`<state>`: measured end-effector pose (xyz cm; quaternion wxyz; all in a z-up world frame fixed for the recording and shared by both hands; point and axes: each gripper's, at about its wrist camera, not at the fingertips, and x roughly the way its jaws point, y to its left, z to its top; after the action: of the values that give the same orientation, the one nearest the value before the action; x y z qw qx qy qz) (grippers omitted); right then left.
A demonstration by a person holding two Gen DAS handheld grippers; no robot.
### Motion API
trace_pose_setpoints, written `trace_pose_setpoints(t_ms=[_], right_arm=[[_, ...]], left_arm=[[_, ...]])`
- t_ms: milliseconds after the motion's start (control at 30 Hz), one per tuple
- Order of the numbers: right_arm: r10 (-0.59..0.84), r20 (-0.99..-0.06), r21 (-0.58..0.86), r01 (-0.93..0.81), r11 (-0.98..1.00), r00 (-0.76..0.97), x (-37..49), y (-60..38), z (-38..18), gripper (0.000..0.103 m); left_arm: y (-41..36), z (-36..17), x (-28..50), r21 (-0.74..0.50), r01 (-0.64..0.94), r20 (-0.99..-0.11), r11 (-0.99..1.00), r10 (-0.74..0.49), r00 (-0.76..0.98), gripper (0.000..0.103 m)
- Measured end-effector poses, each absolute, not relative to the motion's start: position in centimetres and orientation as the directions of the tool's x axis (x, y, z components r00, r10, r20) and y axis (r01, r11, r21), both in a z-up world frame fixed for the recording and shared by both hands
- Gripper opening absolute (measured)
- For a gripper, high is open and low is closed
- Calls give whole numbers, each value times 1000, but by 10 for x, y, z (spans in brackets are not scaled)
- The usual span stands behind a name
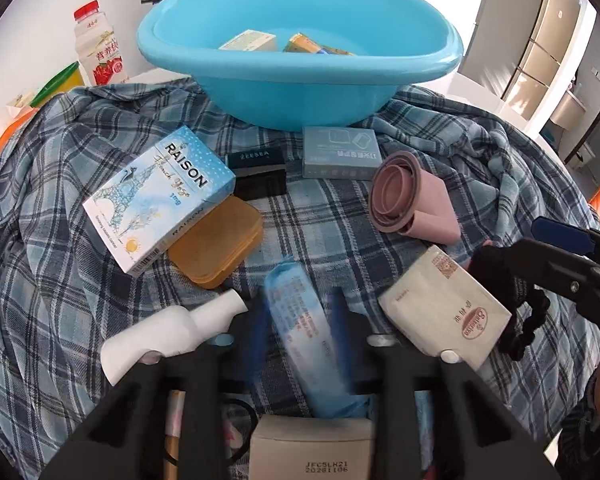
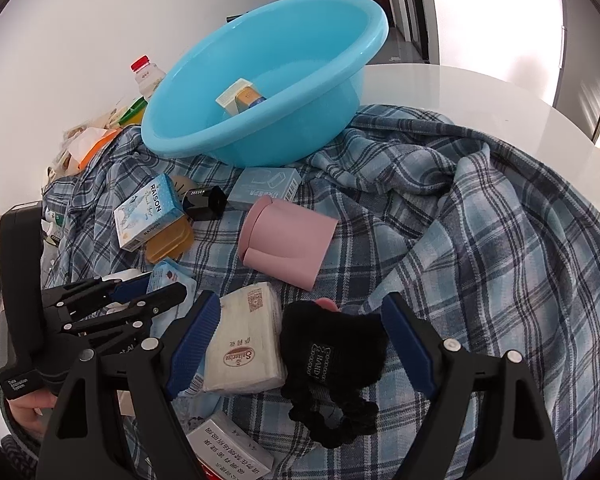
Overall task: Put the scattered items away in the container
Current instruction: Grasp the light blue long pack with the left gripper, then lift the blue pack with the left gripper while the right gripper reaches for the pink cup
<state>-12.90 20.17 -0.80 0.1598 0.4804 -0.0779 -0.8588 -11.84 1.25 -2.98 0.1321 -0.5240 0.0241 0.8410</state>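
blue-padded fingers of the left gripper (image 1: 300, 320) are pinched onto a pale blue printed pouch (image 1: 306, 332) that lies lengthwise between them on the plaid cloth (image 1: 320, 216) near its front edge. just left of that gripper a white bottle (image 1: 172, 330) lies on its side, and just right lies a cream tissue pack (image 1: 444, 304). the right gripper (image 2: 300, 344) stands wide, its pads either side of the tissue pack and a black scrunchie (image 2: 332, 364) without touching them; the scrunchie sits on the cloth close to the front edge. further in, at the middle of the cloth, a pink cup (image 2: 288, 240) lies tipped over, with a raison carton (image 1: 160, 196) leaning on an amber lidded case (image 1: 216, 244) to the left. beyond those sit a small black box (image 1: 260, 174) and a grey-blue box (image 1: 342, 152). at the far edge of the cloth stands the blue basin (image 1: 300, 60), already holding two small cartons. a red-capped drink bottle (image 1: 98, 46) stands off the cloth at the far left corner of the white table (image 2: 480, 92).
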Motion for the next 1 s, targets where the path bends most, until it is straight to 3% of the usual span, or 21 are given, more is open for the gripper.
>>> trace_pose_setpoints(t_ms=[67, 800, 1000], right_arm=[[-349, -798, 289, 196, -937, -492, -128, 204, -7, 82], [-358, -798, 283, 224, -933, -484, -140, 181, -3, 82], [-323, -819, 260, 194, -946, -475, -159, 165, -15, 89]], left_arm=[[12, -26, -115, -152, -271, -884, -951, 253, -394, 22], [-3, 7, -103, -83, -259, -853, -962, 203, -480, 22], [-16, 6, -110, -100, -221, -850, -970, 199, -488, 22]])
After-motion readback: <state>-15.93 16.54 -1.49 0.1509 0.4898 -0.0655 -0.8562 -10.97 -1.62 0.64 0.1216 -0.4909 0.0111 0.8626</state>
